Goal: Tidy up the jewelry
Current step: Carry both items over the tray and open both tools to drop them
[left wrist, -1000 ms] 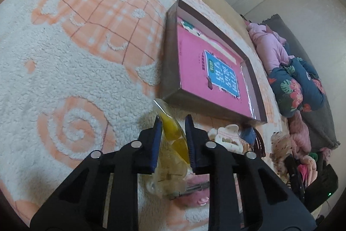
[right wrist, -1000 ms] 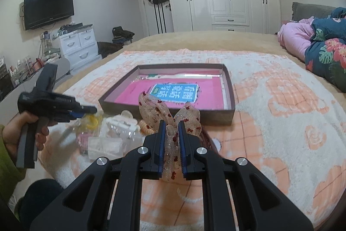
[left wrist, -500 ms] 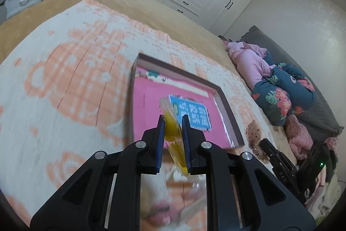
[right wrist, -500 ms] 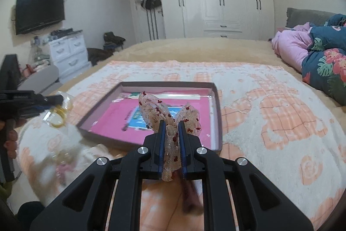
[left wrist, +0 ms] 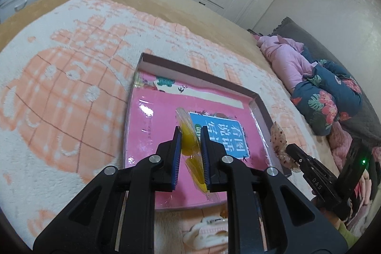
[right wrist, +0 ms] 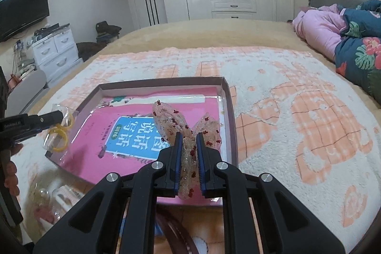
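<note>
My left gripper (left wrist: 190, 137) is shut on a clear bag of yellow rings (left wrist: 189, 144) and holds it above the near part of a shallow brown box (left wrist: 200, 76) with a pink book (left wrist: 157, 130) lying in it. In the right wrist view the bag of rings (right wrist: 59, 132) hangs over the box's left corner (right wrist: 57, 161). My right gripper (right wrist: 189, 137) is shut on a translucent pink bow hair clip with red flecks (right wrist: 176, 123), held above the box's near right part. The clip also shows in the left wrist view (left wrist: 278, 137).
The box lies on a white and orange fleece blanket (right wrist: 297, 116) on a bed. More hair pieces (right wrist: 64, 196) in clear wrapping lie near the box's front edge, with a white claw clip (left wrist: 209, 227). Pink and floral bedding (right wrist: 345, 35) lies to the right.
Both grippers rose and moved forward from the pile of items to above the box, each still holding its piece.
</note>
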